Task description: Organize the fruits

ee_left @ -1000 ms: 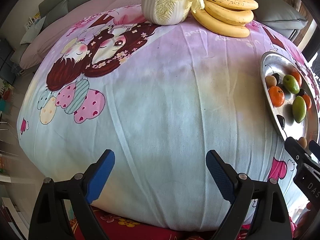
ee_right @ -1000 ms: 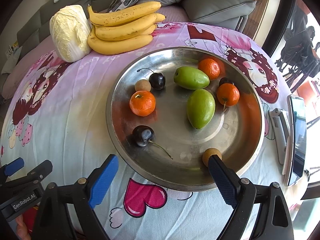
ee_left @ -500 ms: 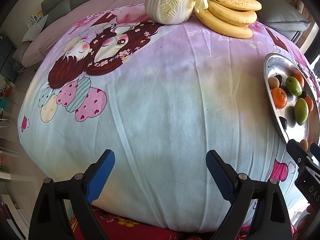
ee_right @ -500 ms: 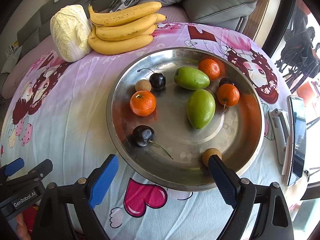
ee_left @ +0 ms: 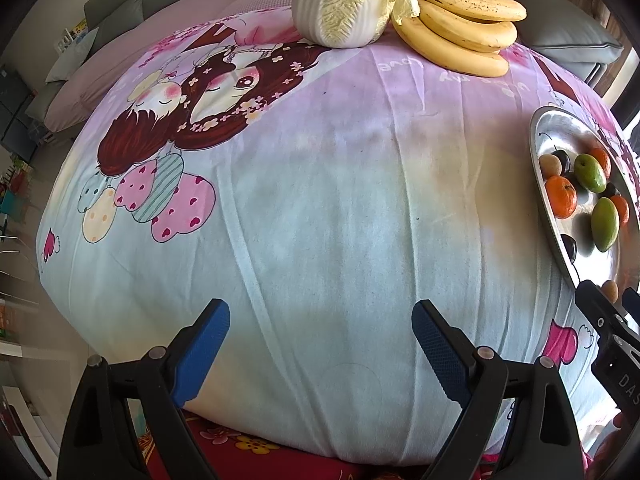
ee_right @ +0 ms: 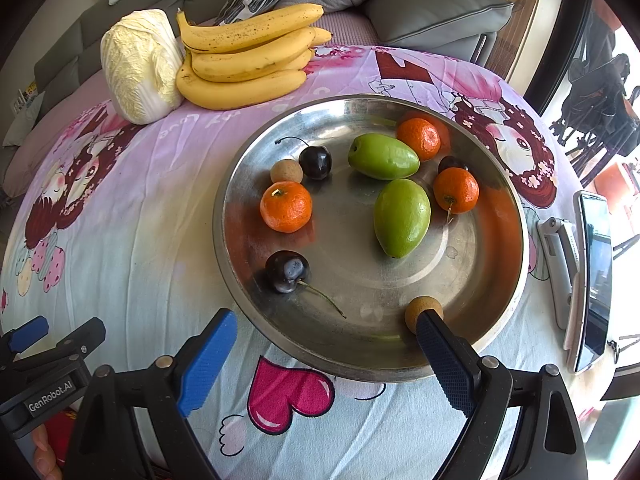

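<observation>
Both tongs, left [ee_left: 320, 344] and right [ee_right: 326, 354], gape wide and empty above the table's [ee_right: 132, 240] near edge; fruit lies in the metal tray [ee_right: 516, 280].

Left gripper [ee_left: 320, 344] at the bottom of its own view, aimed steeply downward, 2 blue-padded jaws spread wide, nothing between them. Right gripper [ee_right: 326, 354] at the bottom of its view, likewise wide apart and empty. Fingertips of a hand [ee_right: 46, 454] at lower left.
</observation>
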`<state>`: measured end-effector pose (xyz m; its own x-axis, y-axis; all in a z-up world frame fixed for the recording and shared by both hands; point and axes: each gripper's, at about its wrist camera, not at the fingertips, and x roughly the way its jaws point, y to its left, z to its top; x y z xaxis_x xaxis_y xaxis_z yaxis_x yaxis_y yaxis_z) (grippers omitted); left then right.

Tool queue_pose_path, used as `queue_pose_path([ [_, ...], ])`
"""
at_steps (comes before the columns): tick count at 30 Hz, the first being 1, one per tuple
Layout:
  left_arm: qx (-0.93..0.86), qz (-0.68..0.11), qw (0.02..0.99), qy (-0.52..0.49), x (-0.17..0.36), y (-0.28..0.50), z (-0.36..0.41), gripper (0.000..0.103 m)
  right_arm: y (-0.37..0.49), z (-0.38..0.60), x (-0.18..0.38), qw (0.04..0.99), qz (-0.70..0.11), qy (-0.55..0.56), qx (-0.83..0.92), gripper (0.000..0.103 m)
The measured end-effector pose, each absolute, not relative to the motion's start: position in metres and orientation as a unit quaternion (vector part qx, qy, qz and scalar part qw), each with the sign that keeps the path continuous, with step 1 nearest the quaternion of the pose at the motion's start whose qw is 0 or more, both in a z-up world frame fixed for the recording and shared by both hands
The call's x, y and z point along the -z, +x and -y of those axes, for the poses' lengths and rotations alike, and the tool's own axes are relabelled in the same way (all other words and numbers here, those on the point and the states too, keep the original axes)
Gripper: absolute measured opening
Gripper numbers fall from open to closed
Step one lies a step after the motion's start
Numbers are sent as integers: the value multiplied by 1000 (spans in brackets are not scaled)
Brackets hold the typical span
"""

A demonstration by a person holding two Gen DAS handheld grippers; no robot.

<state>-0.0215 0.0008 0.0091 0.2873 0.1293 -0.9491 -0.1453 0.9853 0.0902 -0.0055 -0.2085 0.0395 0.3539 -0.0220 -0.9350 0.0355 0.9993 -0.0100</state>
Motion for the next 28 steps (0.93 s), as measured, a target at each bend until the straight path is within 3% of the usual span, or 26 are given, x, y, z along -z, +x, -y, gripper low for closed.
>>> queue_pose_path([
  [28, -75, -583, 809, 7, -13, -22, 5, 93, -5, 207, -39, 823, -568, 7, 19, 93],
])
